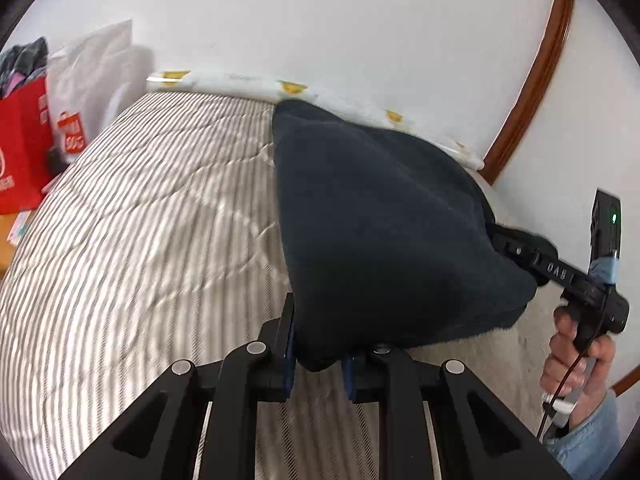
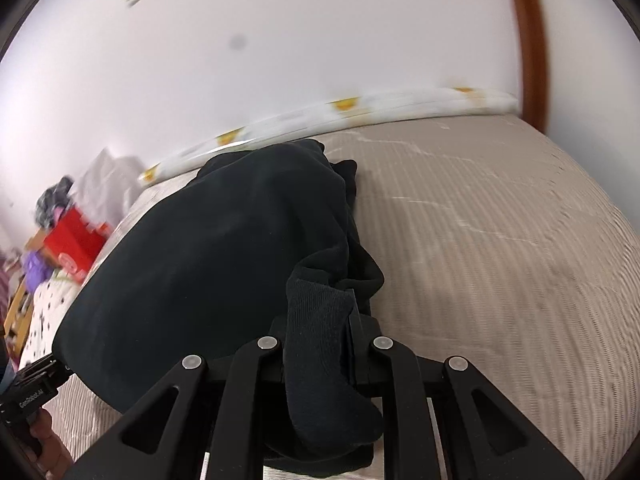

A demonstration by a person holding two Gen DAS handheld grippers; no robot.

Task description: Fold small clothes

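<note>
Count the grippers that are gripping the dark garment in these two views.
2. The left gripper clamps one edge of the dark garment at the near side; the right gripper clamps its ribbed edge at the other end. None seem hidden.

The left gripper [image 1: 318, 354] points steeply downward, its jaws nearly closed and clamped on a fold of dark cloth [image 1: 380, 220]. The right gripper [image 2: 320, 332] is angled downward likewise, its jaws pinched on a ribbed edge of the same cloth. In the left wrist view, the right hand [image 1: 576, 360] is wrapped around the right gripper's handle, with a light blue sleeve [image 1: 596, 436] at the wrist.
</note>
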